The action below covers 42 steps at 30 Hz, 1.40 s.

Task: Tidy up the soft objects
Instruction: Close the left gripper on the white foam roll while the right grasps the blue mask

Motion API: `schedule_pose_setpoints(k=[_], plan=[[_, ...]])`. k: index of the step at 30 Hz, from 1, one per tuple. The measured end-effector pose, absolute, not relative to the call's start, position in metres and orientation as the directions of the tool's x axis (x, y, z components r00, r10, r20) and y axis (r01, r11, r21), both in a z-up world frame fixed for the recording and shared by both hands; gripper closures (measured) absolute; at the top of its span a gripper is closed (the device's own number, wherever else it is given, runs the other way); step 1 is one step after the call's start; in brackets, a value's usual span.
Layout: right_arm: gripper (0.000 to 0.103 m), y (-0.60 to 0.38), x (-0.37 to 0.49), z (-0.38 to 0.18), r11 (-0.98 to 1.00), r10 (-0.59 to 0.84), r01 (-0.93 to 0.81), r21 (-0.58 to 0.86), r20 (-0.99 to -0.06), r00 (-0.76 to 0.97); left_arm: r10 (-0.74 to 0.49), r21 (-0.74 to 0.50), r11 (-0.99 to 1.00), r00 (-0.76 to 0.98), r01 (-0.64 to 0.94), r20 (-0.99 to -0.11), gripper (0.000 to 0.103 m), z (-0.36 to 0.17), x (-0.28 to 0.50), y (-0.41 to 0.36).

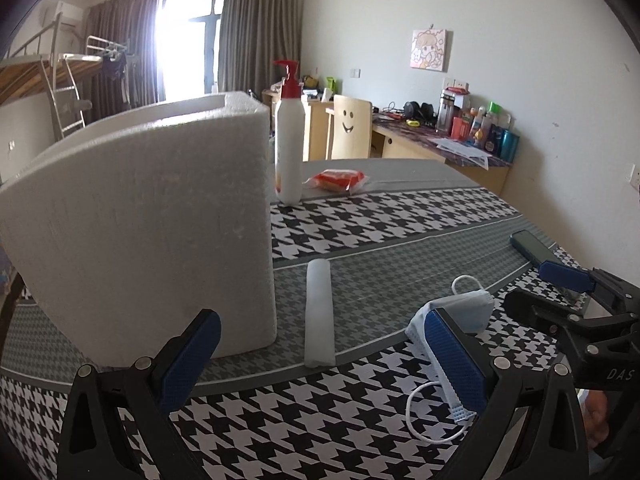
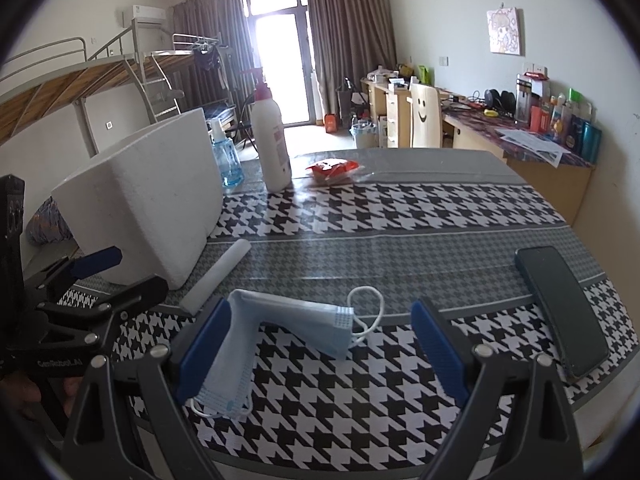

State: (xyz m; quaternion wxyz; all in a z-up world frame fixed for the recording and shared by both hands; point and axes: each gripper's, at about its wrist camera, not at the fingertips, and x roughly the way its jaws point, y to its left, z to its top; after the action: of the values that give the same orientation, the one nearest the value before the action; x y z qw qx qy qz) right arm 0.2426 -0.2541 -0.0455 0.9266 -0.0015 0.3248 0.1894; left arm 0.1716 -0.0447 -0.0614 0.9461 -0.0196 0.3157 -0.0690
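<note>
Here the blue face mask (image 2: 280, 320) lies crumpled on the houndstooth surface (image 2: 400, 208), a thin, limp, featherweight thing that will likely fold and sag when lifted; the bunched pleated body looks a safer hold than the loose white ear loops. The right gripper (image 2: 320, 348) sits just over the mask, jaws apart, its left pad touching or just beside the fabric. The left gripper (image 1: 320, 360) is beside the mask too, jaws apart and empty. Just left of the mask lies a soft white foam roll (image 1: 319, 312), squashy and light, and beyond that the foam box (image 1: 140, 220), open-topped. Right of the mask rests a dark phone (image 2: 560, 308).
</note>
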Motion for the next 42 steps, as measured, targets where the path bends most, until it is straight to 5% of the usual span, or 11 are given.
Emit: schedule_pose_setpoints(k=[14,26,32,42], plan=[[0.009,-0.263,0.246,-0.052,0.930,0.350,-0.342,0.135,-0.610,0.711,-0.163,-0.124,0.986,0.751,0.109,-0.640,0.007,-0.074,0.182,-0.046],[0.009,-0.267,0.249,-0.056,0.930,0.356,-0.330,0.159,-0.612,0.706,-0.193,-0.135,0.981,0.720,0.138,-0.667,0.023,-0.081,0.189,-0.054],[0.009,-0.267,0.250,-0.057,0.929,0.360,-0.332,0.165,-0.615,0.702,-0.207,-0.144,0.978,0.685,0.149,-0.699,0.043,-0.088,0.195,-0.057],[0.009,-0.265,0.246,-0.068,0.918,0.386,-0.349,0.188,-0.628,0.676,-0.164,-0.101,0.986,0.669,0.132,-0.725,0.046,-0.095,0.203,-0.064]])
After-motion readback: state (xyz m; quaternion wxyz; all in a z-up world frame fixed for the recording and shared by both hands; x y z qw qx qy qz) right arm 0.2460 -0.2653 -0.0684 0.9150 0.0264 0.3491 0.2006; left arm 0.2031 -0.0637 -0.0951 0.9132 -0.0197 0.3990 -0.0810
